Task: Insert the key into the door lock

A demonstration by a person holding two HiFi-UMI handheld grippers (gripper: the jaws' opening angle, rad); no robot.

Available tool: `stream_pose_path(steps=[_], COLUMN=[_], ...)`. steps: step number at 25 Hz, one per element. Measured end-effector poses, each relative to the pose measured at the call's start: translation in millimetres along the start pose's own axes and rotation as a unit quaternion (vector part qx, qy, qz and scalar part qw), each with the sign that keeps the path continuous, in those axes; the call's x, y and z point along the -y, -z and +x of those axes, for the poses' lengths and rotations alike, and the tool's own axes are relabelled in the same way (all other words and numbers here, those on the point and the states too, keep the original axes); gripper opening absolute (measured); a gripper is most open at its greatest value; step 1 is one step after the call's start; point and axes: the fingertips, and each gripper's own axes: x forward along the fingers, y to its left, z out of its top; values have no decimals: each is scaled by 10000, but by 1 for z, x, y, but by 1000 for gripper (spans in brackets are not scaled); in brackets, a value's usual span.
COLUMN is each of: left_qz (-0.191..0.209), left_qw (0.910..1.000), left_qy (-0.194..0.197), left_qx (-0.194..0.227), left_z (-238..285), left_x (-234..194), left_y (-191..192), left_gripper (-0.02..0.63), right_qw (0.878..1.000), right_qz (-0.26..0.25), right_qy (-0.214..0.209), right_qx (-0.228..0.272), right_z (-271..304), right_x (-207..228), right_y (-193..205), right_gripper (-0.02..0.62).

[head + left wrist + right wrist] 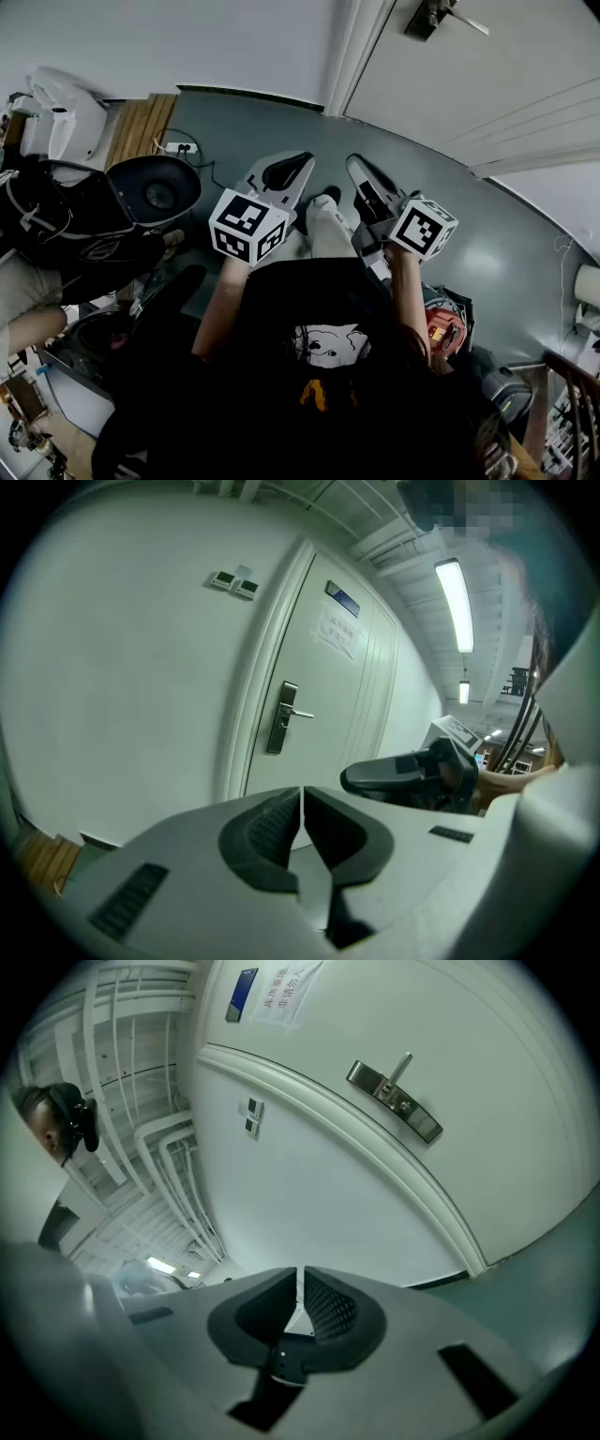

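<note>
Head view: two grippers, left gripper (302,161) and right gripper (358,167), side by side above the grey floor (253,122), both well apart from the one door (487,84). Left gripper view: jaws pressed together, nothing between. Right gripper view: jaws closed on one key (281,1363), its dark head below the pads. One lock plate (394,1101) with one lever handle (403,1065) on the door.

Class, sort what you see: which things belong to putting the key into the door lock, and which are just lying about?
Job in hand: door lock; dark object, likely the key, pinched in the right gripper's shut tongs.
Lying about: power strip; wall switches; door notice; left gripper, shut, empty.
</note>
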Motion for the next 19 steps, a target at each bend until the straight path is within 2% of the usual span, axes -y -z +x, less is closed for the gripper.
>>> stream_pose_path(steps=[11, 19], left_qz=[185, 291], left_qw=[9995, 9984], left_qy=[244, 452], left_qx=[-59, -184], left_z=[-1, -5], left_x=[19, 11], left_y=[1, 5], left_gripper=[14, 14], right_qw=[9994, 9975], right_qz=[-276, -425], right_qy=[139, 401], right_qx=[165, 392], right_z=[-20, -15], right_x=[-2, 3], right_y=[-2, -18], right_gripper=[21, 20])
